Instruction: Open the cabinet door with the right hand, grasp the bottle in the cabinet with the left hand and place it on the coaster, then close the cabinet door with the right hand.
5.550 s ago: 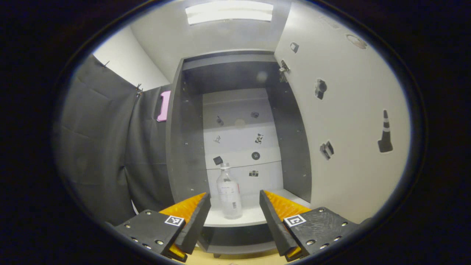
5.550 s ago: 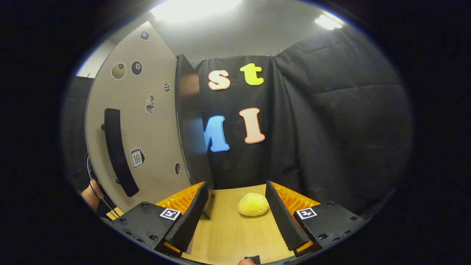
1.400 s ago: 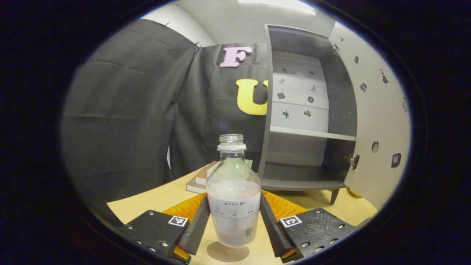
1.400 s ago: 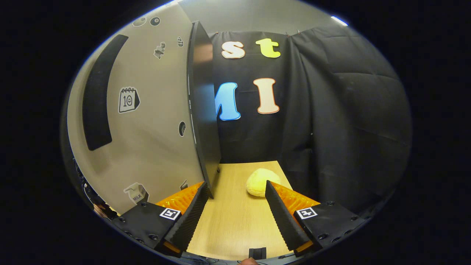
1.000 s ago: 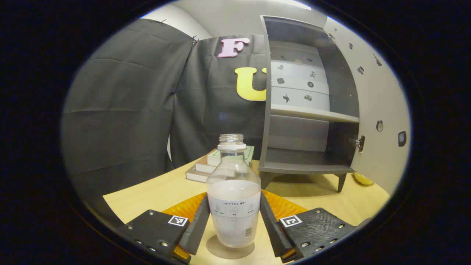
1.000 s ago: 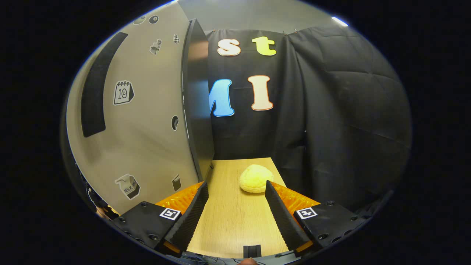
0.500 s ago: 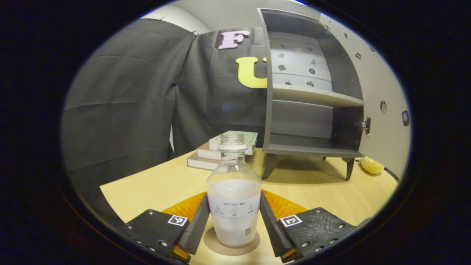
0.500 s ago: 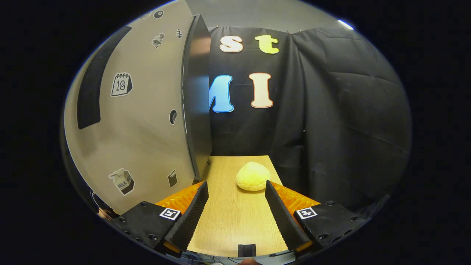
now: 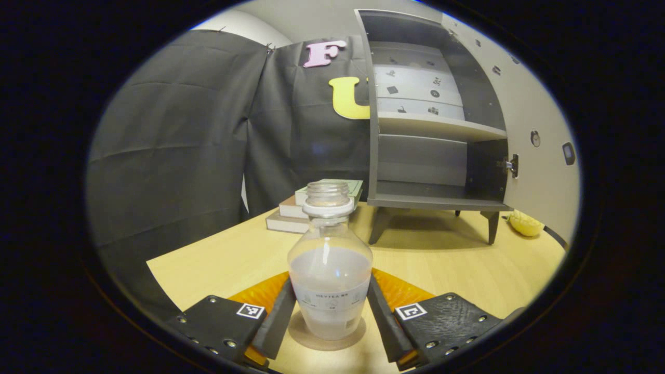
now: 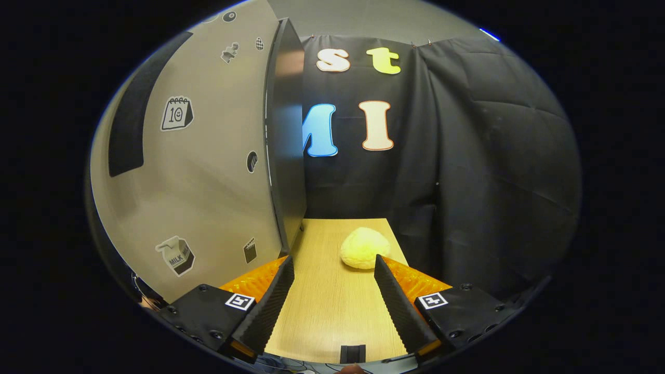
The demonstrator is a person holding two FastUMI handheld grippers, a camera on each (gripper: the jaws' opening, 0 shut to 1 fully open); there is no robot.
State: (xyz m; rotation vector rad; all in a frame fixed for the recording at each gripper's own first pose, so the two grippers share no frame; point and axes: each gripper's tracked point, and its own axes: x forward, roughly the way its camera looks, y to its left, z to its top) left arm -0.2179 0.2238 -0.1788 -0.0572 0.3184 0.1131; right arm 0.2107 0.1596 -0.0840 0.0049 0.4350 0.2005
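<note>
A clear bottle (image 9: 330, 259) with whitish liquid and no cap stands upright on a round brown coaster (image 9: 306, 340) on the wooden table. My left gripper (image 9: 331, 284) is shut on the bottle's lower body, one finger on each side. Behind it the grey cabinet (image 9: 431, 156) stands with its shelves bare and its door (image 9: 537, 171) swung wide to the right. In the right gripper view the door's outer face (image 10: 208, 171) with its dark handle (image 10: 130, 119) rises at the left. My right gripper (image 10: 330, 291) hangs open over the table beside the door's edge.
A stack of books (image 9: 306, 208) lies left of the cabinet. A yellow lumpy object (image 10: 364, 248) rests on the table just beyond my right fingers, and shows by the cabinet's right leg (image 9: 526, 224). Black cloth walls close in on both sides.
The left gripper has come down with the bottle, whose base now rests on the coaster. The right gripper has only drifted slightly beside the open door.
</note>
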